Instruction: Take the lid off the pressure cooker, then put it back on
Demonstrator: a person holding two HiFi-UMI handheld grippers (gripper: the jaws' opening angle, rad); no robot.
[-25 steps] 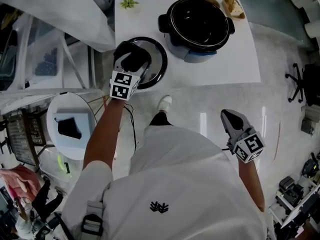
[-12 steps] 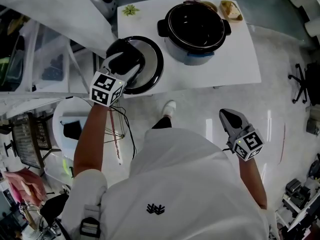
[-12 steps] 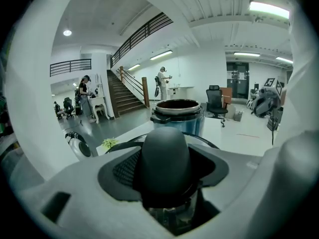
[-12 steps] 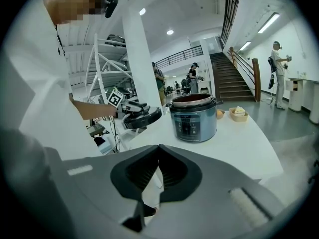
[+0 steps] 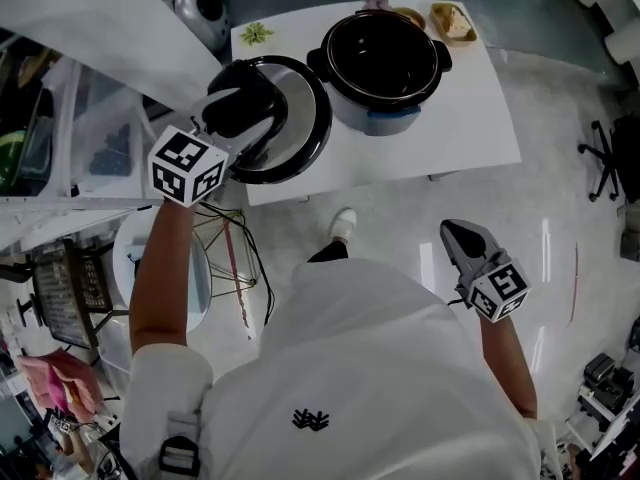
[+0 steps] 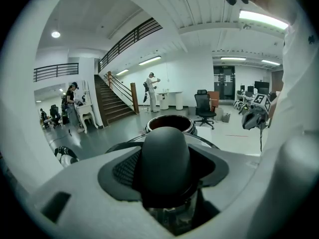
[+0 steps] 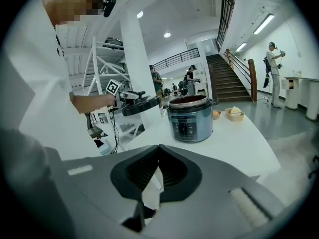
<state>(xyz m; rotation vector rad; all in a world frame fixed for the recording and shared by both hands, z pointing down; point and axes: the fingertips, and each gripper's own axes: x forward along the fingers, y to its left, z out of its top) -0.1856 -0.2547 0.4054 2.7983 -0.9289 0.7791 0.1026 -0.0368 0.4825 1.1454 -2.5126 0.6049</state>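
**Desk:** Pressure cooker [image 5: 385,63], what's the picture?

**Photographer:** It stands open on the far side of a white table [image 5: 470,118], the dark inner pot bare to the room. Its lid [image 5: 300,118] is off and held in the air just left of the pot, over the table's left edge and close to level.

**Desk:** Who has the lid?

**Photographer:** The left gripper [image 5: 240,111]. Its jaws stand wide and are clamped on the lid's black domed knob [image 6: 164,158], which fills the gap between them. The right gripper [image 5: 458,236] hangs low at the person's side, well apart from the table. Its jaws are pressed together with nothing in them.

**Desk:** So which step is this?

**Photographer:** As I read it, the first half is done, since the lid is clear of the pot and the return is what's left. The next move calls for carrying the lid right until it sits centred over the rim. It must then come down flat so the edge seats all the way round. If the lid tilts, one side could catch on the rim or a side handle.

**Desk:** Anything in the way?

**Photographer:** Only small items at the table's back edge, a green sprig [image 5: 256,34] and a little tray of food [image 5: 452,20]. Both sit outside the lid's likely path.
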